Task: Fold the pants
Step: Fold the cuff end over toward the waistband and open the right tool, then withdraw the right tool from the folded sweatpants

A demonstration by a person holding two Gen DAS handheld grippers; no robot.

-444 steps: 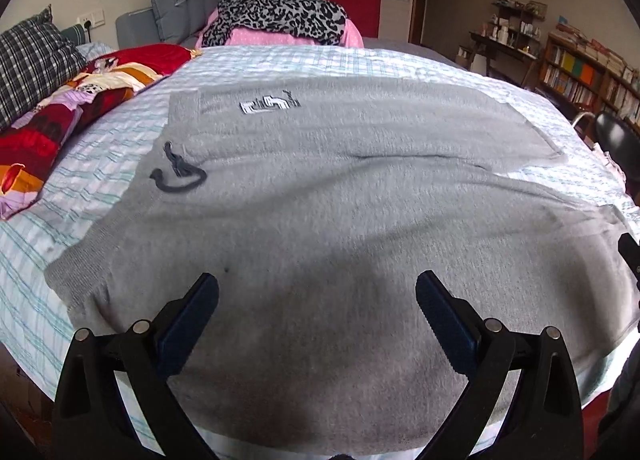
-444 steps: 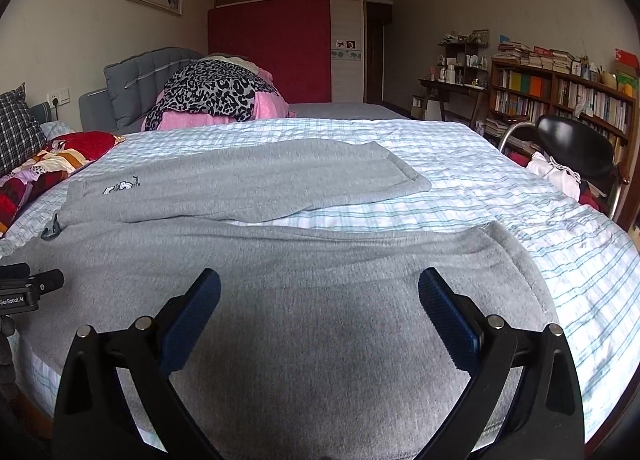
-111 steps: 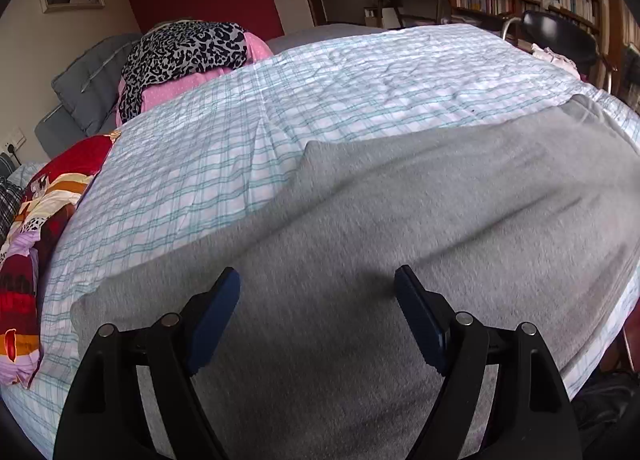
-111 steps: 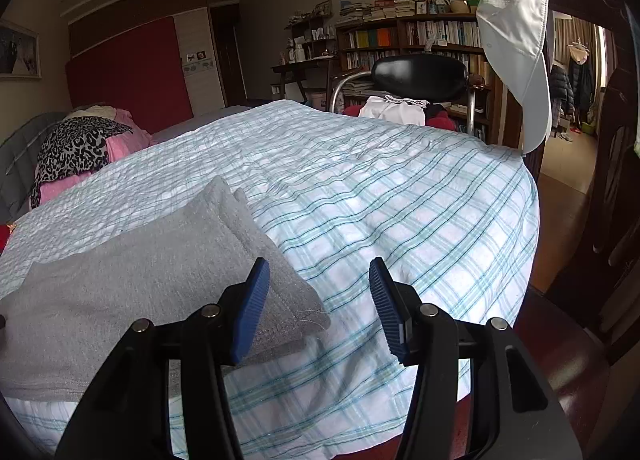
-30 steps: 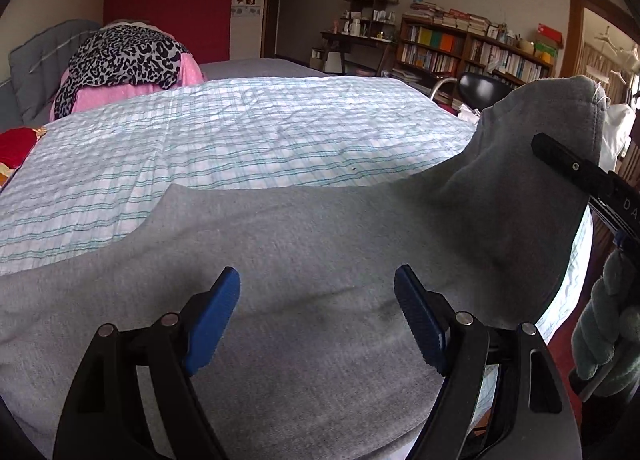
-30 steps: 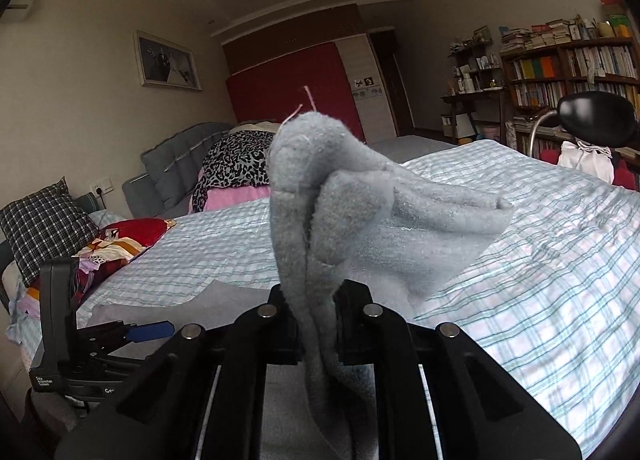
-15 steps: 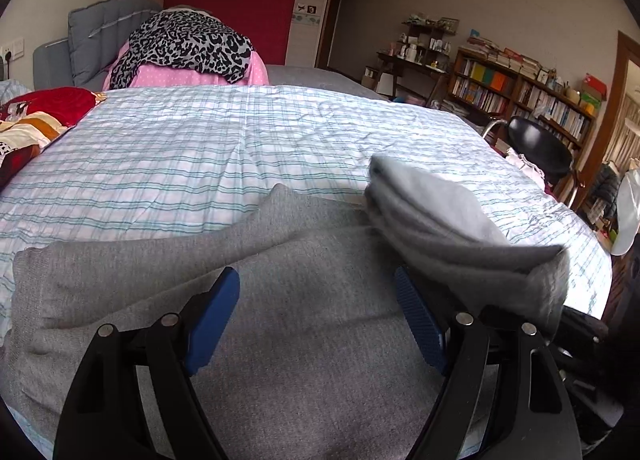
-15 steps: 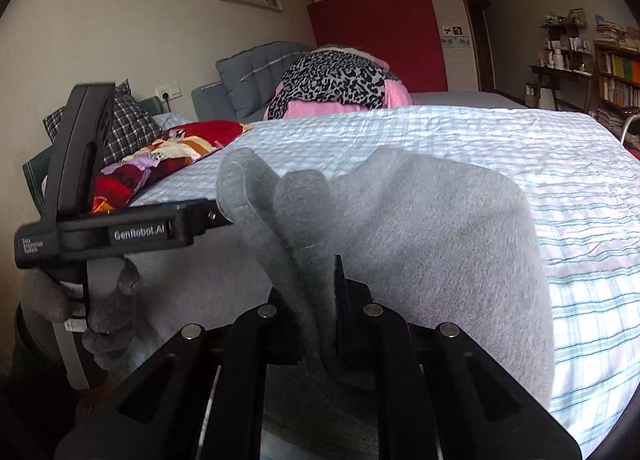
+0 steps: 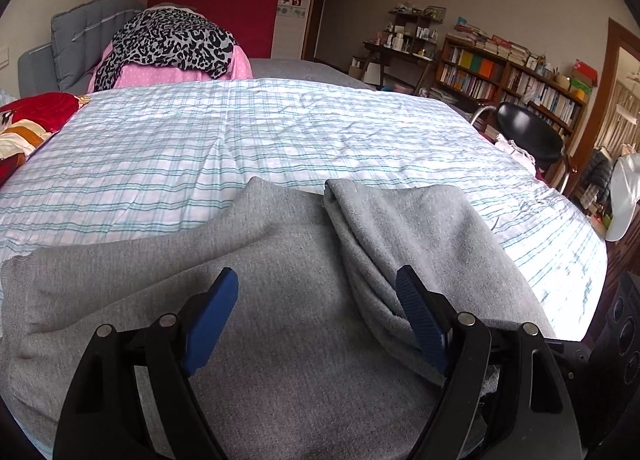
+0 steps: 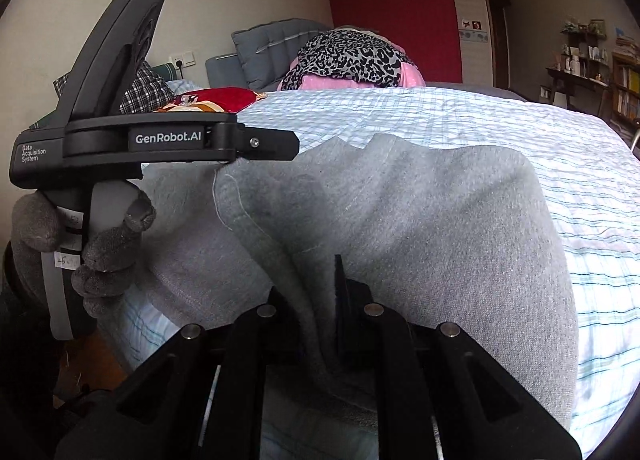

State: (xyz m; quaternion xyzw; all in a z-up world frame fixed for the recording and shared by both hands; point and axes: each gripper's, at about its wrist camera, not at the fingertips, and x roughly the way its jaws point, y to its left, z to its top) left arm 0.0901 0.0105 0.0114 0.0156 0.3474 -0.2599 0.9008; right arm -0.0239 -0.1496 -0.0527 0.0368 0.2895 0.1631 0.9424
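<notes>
Grey sweatpants lie along the near edge of the bed, with one end doubled back over the rest as a thick fold. My left gripper hovers just above the grey cloth; its blue pads stand wide apart, still opening, with nothing pinched. In the right wrist view my right gripper pinches a bunched ridge of the pants low over the bed; its jaws are starting to open with the cloth still between them. A gloved hand holds the left tool at the left.
A leopard-print and pink clothes pile sits by the grey headboard. A red patterned quilt lies at the left edge. A black chair and bookshelves stand to the right of the bed.
The right gripper has carried the lifted pants end across and down, so the fold now rests on the lower layer. The left gripper has shifted slightly over the cloth.
</notes>
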